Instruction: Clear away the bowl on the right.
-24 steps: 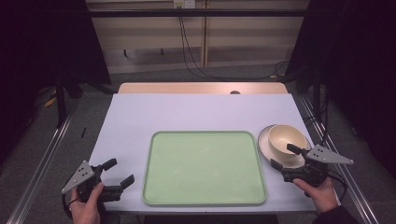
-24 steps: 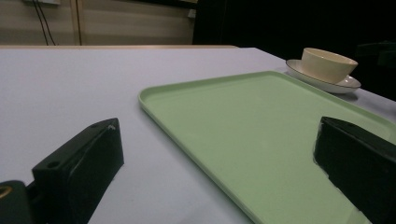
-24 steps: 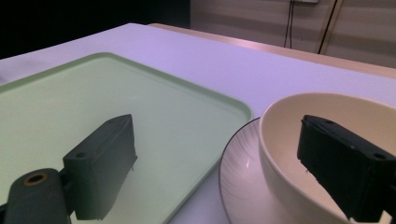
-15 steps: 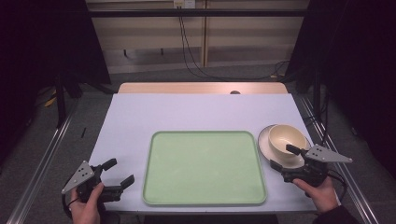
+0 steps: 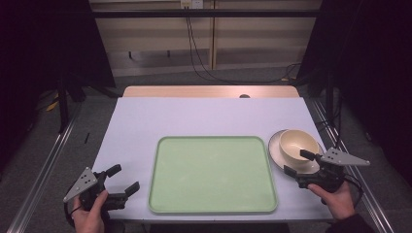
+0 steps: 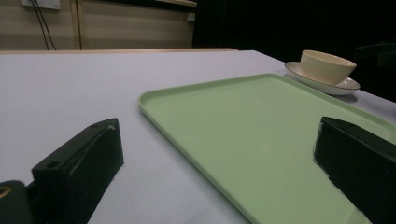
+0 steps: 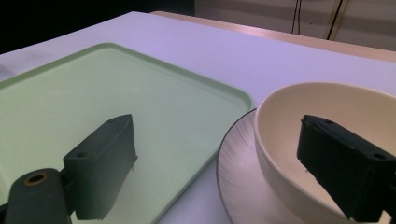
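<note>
A cream bowl (image 5: 297,144) stands on a white plate (image 5: 275,151) at the table's right, just beside a pale green tray (image 5: 212,174) with nothing on it. My right gripper (image 5: 295,162) is open at the near side of the bowl. In the right gripper view one jaw stands in front of the bowl (image 7: 327,100) and the other over the tray (image 7: 93,93), with the plate (image 7: 238,172) low between them. My left gripper (image 5: 125,177) is open near the tray's front left corner, holding nothing. It (image 6: 218,128) looks across the tray (image 6: 154,105) toward the bowl (image 6: 327,65).
The white table (image 5: 145,126) runs bare behind and to the left of the tray. Its front edge is close under both hands. A wooden strip (image 5: 209,91) borders the far edge, with metal rails (image 5: 43,170) along the sides and dark floor beyond.
</note>
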A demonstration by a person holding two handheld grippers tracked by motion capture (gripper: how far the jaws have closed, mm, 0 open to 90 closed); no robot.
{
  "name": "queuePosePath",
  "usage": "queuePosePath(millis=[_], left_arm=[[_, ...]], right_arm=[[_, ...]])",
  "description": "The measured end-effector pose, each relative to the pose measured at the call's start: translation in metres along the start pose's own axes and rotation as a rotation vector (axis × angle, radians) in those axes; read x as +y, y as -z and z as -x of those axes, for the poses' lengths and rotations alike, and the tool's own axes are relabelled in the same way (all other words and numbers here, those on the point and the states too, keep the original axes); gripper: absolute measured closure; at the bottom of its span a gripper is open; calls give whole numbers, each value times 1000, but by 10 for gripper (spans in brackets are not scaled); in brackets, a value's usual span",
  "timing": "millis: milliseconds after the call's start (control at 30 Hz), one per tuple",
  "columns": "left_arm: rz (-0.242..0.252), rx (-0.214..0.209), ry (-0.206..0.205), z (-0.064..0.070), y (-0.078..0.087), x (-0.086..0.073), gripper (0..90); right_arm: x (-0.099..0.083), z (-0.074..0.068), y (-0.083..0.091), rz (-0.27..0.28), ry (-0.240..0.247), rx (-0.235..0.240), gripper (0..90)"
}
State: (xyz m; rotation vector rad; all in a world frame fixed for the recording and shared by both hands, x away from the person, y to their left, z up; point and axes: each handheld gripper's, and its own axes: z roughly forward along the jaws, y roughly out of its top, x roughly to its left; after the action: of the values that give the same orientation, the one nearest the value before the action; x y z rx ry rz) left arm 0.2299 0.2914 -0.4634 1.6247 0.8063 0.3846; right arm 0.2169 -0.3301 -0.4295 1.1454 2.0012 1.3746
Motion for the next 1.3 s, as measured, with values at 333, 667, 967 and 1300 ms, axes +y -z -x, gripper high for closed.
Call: queuePosePath(millis=[333, 667, 967, 1300], left_arm=[[-5, -2, -4, 0, 0, 0, 14], [-7, 2, -5, 0, -1, 0, 15], [-8, 1, -1, 0, -2, 0, 15], [-25, -2, -10, 0, -2, 0, 15]], right_arm=[[5, 7, 2, -23, -1, -4, 163], [13, 35, 14, -56, -58, -43, 184], [23, 58, 17, -112, -70, -36, 225], [43, 74, 2, -244, -59, 7, 163]])
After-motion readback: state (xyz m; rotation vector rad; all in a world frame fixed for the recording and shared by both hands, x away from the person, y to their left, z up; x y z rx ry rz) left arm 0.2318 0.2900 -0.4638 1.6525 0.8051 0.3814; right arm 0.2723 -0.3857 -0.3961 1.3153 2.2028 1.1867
